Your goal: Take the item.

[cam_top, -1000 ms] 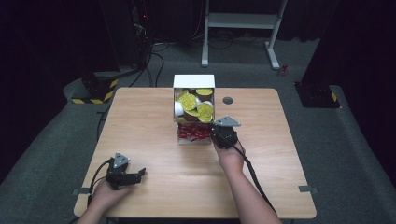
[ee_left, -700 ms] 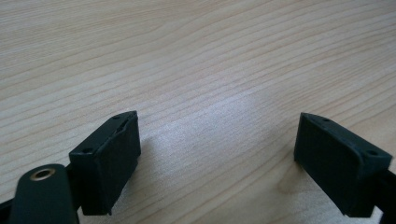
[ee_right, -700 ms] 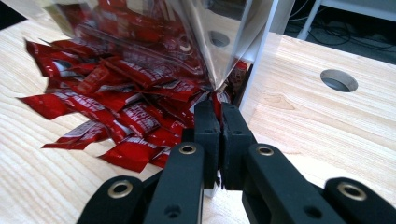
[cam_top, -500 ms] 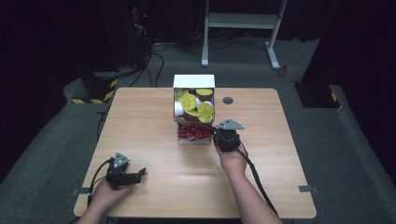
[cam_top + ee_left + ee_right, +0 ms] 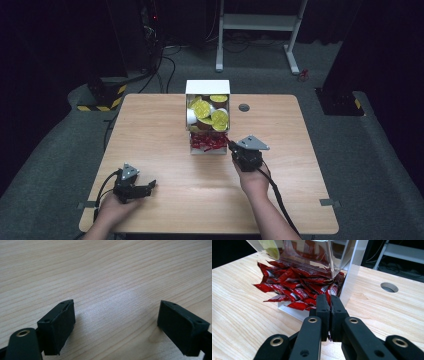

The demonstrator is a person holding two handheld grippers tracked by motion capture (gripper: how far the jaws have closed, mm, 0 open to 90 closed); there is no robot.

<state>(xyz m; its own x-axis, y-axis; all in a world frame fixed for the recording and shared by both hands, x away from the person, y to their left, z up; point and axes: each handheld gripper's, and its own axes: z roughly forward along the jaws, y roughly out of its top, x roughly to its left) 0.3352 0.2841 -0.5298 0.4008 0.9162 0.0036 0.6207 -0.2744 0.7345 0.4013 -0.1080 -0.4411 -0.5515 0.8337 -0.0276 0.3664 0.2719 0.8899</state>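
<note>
On the wooden worktop [image 5: 165, 130], a white dispenser box [image 5: 207, 87] stood near the far middle, its upper part holding yellow-lidded cups [image 5: 219, 117] and its low front tray [image 5: 197, 149] spilling over with red sachets [image 5: 207, 142]. Just right of that tray, the right gripper [image 5: 231, 145] was held level in the person's right hand [image 5: 254, 179], its tips pointed at the pile's right edge. Seen from the right gripper view, its jaws were pressed together with almost no gap, and their tips lay against the nearest red sachets [image 5: 294, 293] beside the box's clear wall [image 5: 312, 255]; whether a corner of a sachet was pinched between them could not be told. A round hole [image 5: 389, 287] in the worktop lay off to the right of the box. Well apart, at the near left corner of the worktop, the left gripper [image 5: 150, 186] rested low in the left hand [image 5: 112, 209]. Its jaws stood wide apart in the left gripper view, with nothing but bare wood grain [image 5: 112, 277] between them.
</note>
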